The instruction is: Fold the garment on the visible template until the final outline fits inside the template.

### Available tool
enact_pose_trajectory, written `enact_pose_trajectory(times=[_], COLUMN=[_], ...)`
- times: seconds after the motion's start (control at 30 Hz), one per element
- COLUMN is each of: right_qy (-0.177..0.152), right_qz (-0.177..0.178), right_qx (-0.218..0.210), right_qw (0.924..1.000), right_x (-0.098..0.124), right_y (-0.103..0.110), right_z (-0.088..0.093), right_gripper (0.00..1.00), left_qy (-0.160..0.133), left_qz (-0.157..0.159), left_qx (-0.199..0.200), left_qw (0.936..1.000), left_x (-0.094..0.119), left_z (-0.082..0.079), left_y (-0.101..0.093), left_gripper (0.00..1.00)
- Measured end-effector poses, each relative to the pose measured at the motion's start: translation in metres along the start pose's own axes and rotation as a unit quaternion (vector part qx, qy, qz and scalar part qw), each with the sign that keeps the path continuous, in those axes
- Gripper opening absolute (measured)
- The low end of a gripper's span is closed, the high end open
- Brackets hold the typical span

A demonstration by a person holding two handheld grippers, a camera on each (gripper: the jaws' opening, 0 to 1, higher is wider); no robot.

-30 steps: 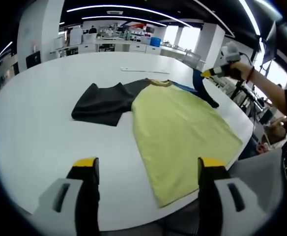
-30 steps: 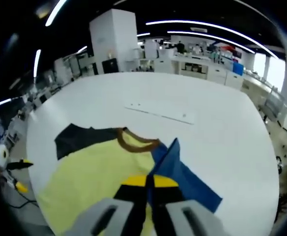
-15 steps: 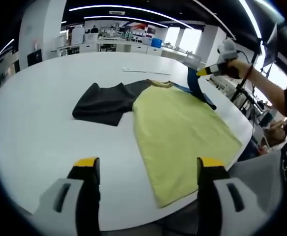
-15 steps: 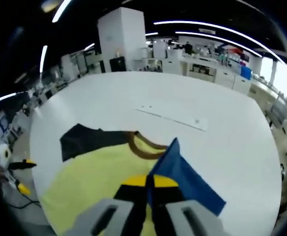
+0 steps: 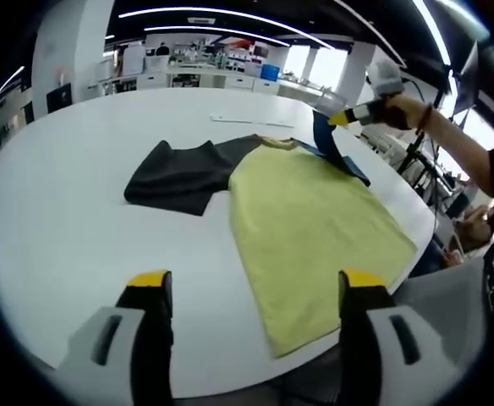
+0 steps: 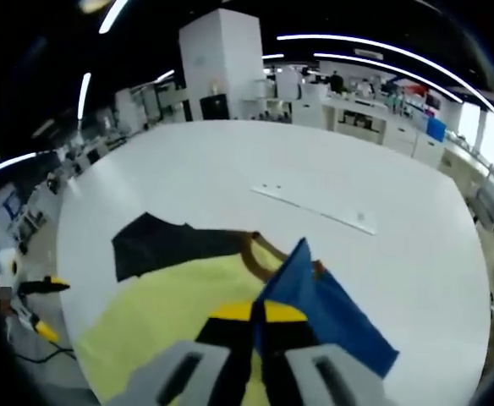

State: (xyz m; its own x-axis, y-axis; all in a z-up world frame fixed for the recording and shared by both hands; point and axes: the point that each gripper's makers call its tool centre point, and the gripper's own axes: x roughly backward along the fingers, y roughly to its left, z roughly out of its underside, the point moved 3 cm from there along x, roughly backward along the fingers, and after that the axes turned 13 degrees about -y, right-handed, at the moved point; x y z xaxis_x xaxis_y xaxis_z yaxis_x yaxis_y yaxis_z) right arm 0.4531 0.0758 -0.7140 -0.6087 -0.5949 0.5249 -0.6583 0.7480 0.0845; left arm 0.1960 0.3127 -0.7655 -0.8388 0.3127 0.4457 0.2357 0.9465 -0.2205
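- On the white table [image 5: 52, 220], the garment [image 5: 306, 211] is lying spread out, with its black sleeve [image 5: 175, 178] at the left and its yellow body reaching to the near table edge.
- Low in the left gripper view, the left gripper [image 5: 251, 296] is hovering over the near table edge with its jaws spread wide apart, gripping nothing; I think it is waiting for its turn.
- At the right, the right gripper [image 5: 338, 119] is pinching the blue sleeve [image 6: 327, 309] between pressed-together jaws and is lifting it above the table, probably to fold it inward over the yellow body.
- The person's arm is reaching in from the right side, stretched out over the table.
- I cannot make out a template outline under the garment.
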Motion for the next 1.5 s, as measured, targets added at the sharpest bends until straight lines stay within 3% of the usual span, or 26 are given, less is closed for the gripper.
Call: enact_pose_trajectory(times=[0.57, 1.07, 1.5], right_qy=[-0.002, -0.018, -0.011], right_qz=[-0.034, -0.06, -0.098], right_qx=[0.021, 0.004, 0.02], right_qw=[0.9992, 0.9981, 0.9949], right_x=[-0.024, -0.042, -0.042], right_y=[0.032, 0.058, 0.092], right_z=[-0.015, -0.027, -0.025], right_gripper=[0.0, 0.0, 0.0], left_qy=[0.0, 0.009, 0.014], left_qz=[0.0, -0.005, -0.005], left_qx=[0.002, 0.006, 0.009], left_qw=[1.0, 0.9999, 0.9999], left_x=[0.0, -0.001, -0.001], left_z=[0.002, 0.004, 0.008], left_y=[0.0, 0.002, 0.002], left_gripper=[0.78, 0.78, 0.77])
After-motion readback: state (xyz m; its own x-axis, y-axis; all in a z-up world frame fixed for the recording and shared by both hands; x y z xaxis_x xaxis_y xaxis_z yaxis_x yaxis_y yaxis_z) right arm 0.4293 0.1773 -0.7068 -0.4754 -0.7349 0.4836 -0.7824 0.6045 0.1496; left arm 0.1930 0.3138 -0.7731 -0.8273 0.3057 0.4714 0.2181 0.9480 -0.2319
